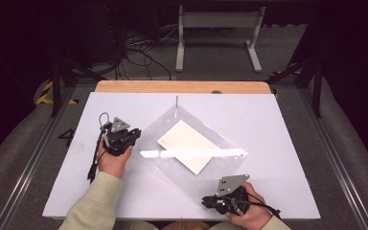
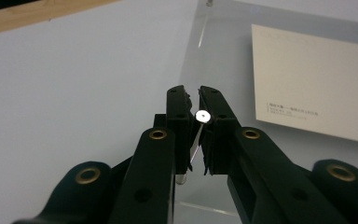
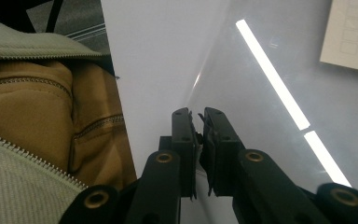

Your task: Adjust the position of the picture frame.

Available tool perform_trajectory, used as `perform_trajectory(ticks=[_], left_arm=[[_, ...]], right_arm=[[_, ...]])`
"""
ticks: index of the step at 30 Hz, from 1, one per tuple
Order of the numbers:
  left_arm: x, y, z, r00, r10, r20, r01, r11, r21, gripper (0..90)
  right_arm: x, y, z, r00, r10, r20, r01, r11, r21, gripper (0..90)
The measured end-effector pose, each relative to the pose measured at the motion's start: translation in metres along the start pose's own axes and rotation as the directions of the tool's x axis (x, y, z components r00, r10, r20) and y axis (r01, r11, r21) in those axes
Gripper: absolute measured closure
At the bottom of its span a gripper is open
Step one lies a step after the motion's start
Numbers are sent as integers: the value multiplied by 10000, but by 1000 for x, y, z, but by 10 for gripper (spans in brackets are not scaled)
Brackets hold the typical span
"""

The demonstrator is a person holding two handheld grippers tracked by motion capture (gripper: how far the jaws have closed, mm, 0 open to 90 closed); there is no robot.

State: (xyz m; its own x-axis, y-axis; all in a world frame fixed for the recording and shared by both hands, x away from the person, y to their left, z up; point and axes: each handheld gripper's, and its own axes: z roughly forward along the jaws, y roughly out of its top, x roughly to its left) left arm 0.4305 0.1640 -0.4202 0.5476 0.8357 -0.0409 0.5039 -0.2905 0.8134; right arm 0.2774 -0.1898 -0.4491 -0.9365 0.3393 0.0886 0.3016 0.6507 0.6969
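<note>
A clear acrylic sheet [image 1: 172, 167] lies turned like a diamond on the white table [image 1: 268, 120], with a cream card [image 1: 187, 143] at its middle. A thin metal pin [image 1: 177, 103] stands at the sheet's far corner. My left gripper [image 1: 136, 135] is at the sheet's left corner. In the left gripper view it [image 2: 192, 93] is shut on a small silver pin [image 2: 202, 116] with a round head, over the sheet [image 2: 223, 60] beside the card [image 2: 317, 98]. My right gripper [image 1: 205, 200] sits at the sheet's near corner, its jaws [image 3: 198, 114] shut with nothing seen between them.
A wooden strip [image 1: 182, 86] runs along the table's far edge. A bright light reflection [image 3: 270, 74] crosses the sheet [image 3: 261, 140]. The person's pale green jacket [image 3: 23, 46] and brown garment [image 3: 32, 112] are close to the table's near edge. Cables and a white stand [image 1: 218, 21] are on the floor beyond.
</note>
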Motion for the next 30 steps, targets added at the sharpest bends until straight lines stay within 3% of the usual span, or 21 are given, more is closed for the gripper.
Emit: perform_trajectory(ticks=[4, 5, 8, 12, 14, 16, 19, 21, 23, 24, 25, 26, 27, 28, 29, 30], left_arm=[[-2, 12, 27, 9995, -194, 232, 193, 9998, 59, 825], [-2, 15, 35, 9982, -438, 400, 434, 9990, 110, 823], [-10, 26, 56, 9980, -471, 423, 462, 9987, 229, 822], [-19, 33, 78, 9996, 125, 268, -138, 9987, 482, 834], [-16, 32, 76, 9988, -39, 479, 14, 9987, 514, 822], [-15, 29, 69, 9997, 76, 227, -91, 9980, 624, 691], [-9, 18, 47, 9997, -164, 203, 158, 9994, 307, 621], [-7, 12, 33, 9995, -192, 261, 190, 9998, 64, 602], [-8, 5, 13, 9991, 271, 317, -271, 9996, -24, 592], [-9, 3, 6, 9984, 443, 344, -441, 9990, -76, 593], [-10, 0, -5, 9960, 804, 391, -799, 9967, -141, 592], [-11, -1, -11, 9946, 925, 473, -918, 9956, -176, 591], [-14, -4, -20, 9923, 1078, 615, -1065, 9940, -247, 588], [-16, -6, -24, 9907, 1166, 706, -1146, 9929, -318, 578], [-20, -10, -31, 9891, 1185, 874, -1157, 9926, -365, 575], [-23, -13, -33, 9871, 1281, 959, -1248, 9914, -389, 570]], right_arm=[[2, -1, 0, 9999, -51, 132, 52, 10000, -69, 830], [2, -1, 0, 9998, -89, 175, 90, 9999, -72, 830], [6, 0, 1, 9983, -335, 480, 338, 9994, -51, 831], [7, -2, 1, 9983, -247, 531, 259, 9995, -204, 831], [8, -3, 1, 9982, -237, 558, 252, 9993, -260, 830], [8, -2, -1, 9980, -283, 559, 293, 9994, -169, 830], [1, -1, -15, 9971, 123, 754, -45, 9947, -1028, 794], [-12, -2, -31, 9918, 608, 1128, -426, 9866, -1575, 788], [-28, -8, -48, 9783, 1354, 1571, -1017, 9734, -2055, 788], [-38, -12, -59, 9629, 1825, 1985, -1367, 9649, -2242, 791], [-45, -15, -64, 9528, 2080, 2210, -1549, 9595, -2351, 793], [-54, -20, -73, 9340, 2490, 2561, -1857, 9510, -2472, 793], [-60, -23, -77, 9218, 2697, 2786, -2008, 9467, -2520, 792], [-69, -27, -83, 9006, 3029, 3118, -2271, 9394, -2568, 789], [-74, -30, -86, 8876, 3194, 3319, -2385, 9351, -2621, 787], [-81, -33, -91, 8677, 3433, 3595, -2581, 9292, -2646, 788]])
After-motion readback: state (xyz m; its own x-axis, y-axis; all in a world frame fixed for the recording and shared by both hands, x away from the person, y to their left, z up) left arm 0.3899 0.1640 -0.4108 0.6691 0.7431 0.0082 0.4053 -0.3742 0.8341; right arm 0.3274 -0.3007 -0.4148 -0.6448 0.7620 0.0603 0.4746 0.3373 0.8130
